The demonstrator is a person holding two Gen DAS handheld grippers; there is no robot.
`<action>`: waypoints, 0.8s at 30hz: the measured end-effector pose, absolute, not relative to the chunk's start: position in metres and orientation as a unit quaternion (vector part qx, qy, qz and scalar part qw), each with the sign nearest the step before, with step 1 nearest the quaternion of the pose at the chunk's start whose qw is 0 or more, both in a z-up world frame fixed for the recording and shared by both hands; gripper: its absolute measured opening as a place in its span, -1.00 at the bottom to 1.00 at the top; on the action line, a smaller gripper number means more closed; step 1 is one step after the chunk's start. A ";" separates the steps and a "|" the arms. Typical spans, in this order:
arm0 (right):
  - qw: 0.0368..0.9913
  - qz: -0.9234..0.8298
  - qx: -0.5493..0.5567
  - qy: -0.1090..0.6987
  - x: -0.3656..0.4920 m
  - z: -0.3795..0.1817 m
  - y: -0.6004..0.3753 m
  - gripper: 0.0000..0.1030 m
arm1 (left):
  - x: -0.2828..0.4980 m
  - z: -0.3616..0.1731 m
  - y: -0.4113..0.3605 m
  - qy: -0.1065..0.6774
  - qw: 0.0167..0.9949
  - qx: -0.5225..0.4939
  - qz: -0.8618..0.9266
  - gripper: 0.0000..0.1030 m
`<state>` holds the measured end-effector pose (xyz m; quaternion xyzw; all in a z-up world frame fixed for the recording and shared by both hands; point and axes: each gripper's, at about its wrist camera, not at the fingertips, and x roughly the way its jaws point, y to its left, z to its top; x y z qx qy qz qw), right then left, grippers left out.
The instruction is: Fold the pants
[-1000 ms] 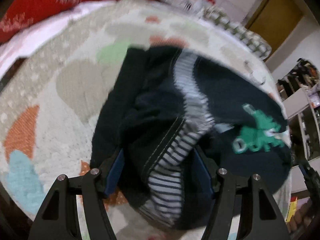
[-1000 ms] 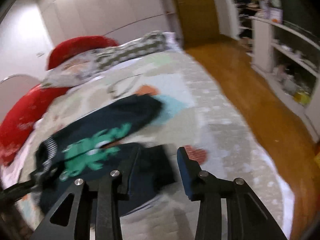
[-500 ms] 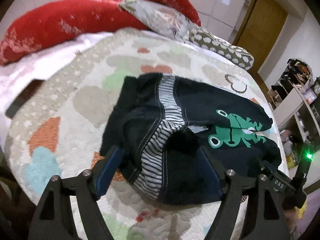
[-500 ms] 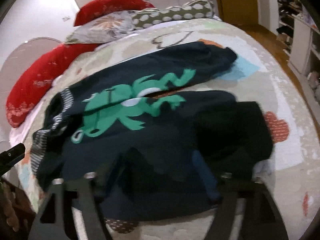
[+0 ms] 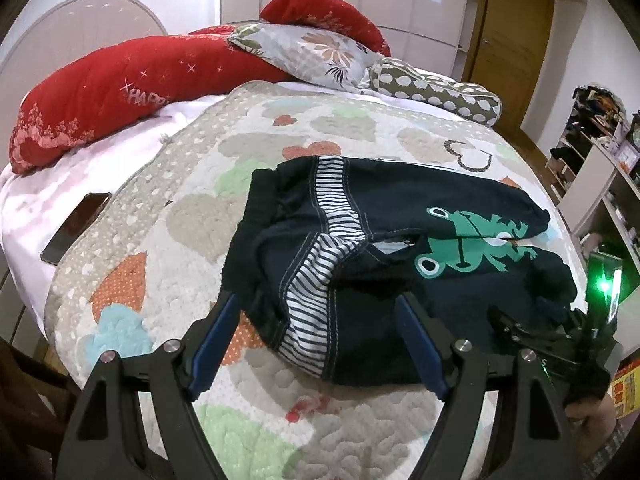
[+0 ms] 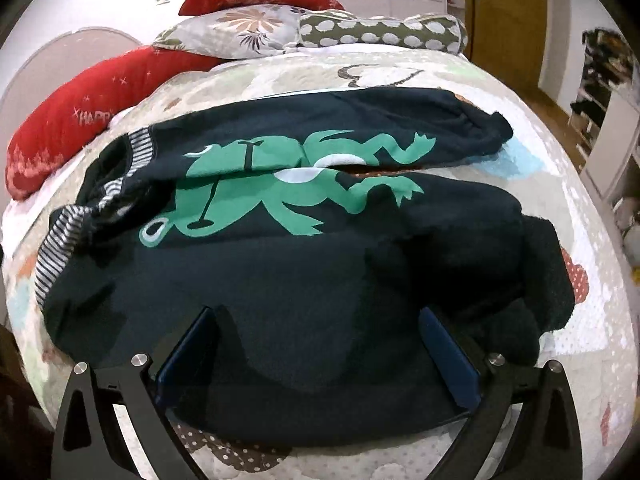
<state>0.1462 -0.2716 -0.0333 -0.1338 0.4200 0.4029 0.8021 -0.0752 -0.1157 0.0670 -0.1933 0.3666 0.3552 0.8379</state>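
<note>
Showing the pants [image 5: 384, 264] released on the quilt [image 5: 180, 240], lower centre of both views. A second ago the left gripper [image 5: 320, 336] had the striped waistband [image 5: 312, 292] bunched between its fingers; now its jaws stand wide apart around that edge, holding nothing, and the waistband lies slack on the bed. The right gripper [image 6: 316, 354] has likewise come in from the far side of the bed and hangs over the dark fabric at the lower centre of its view, jaws spread wide and gripping nothing. The two legs lie side by side, nearly touching, the green frog [image 6: 288, 188] print split across the narrow gap between them, with the near cuff end [image 6: 532, 280] heaped at right. Judged from this layout, the garment has only been laid out, not folded; a first fold, one leg over the other, appears to be the step next in hand. Red pillows [image 5: 120, 92] occupy the upper left.
</note>
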 end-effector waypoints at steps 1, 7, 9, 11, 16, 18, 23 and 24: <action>0.803 0.403 -0.133 0.418 0.146 -0.034 -0.272 0.99 | -0.076 0.068 -0.118 0.366 0.839 -0.191 0.355 0.53; 0.804 0.406 -0.129 0.414 0.146 -0.034 -0.275 0.99 | -0.078 0.074 -0.130 0.366 0.842 -0.173 0.357 0.53; 0.805 0.407 -0.128 0.412 0.145 -0.035 -0.276 0.99 | -0.079 0.074 -0.132 0.367 0.842 -0.172 0.355 0.53; 0.806 0.407 -0.126 0.410 0.144 -0.035 -0.276 0.99 | -0.080 0.076 -0.134 0.369 0.842 -0.168 0.356 0.53; 0.808 0.408 -0.125 0.408 0.144 -0.034 -0.277 0.99 | -0.091 0.082 -0.144 0.366 0.842 -0.157 0.364 0.54; 0.808 0.407 -0.125 0.407 0.143 -0.035 -0.277 0.99 | -0.095 0.082 -0.146 0.367 0.841 -0.158 0.365 0.54; 0.809 0.408 -0.123 0.406 0.143 -0.034 -0.279 0.99 | -0.101 0.081 -0.149 0.370 0.837 -0.163 0.367 0.55; 0.809 0.408 -0.123 0.406 0.143 -0.035 -0.279 0.99 | -0.102 0.080 -0.148 0.372 0.837 -0.165 0.367 0.55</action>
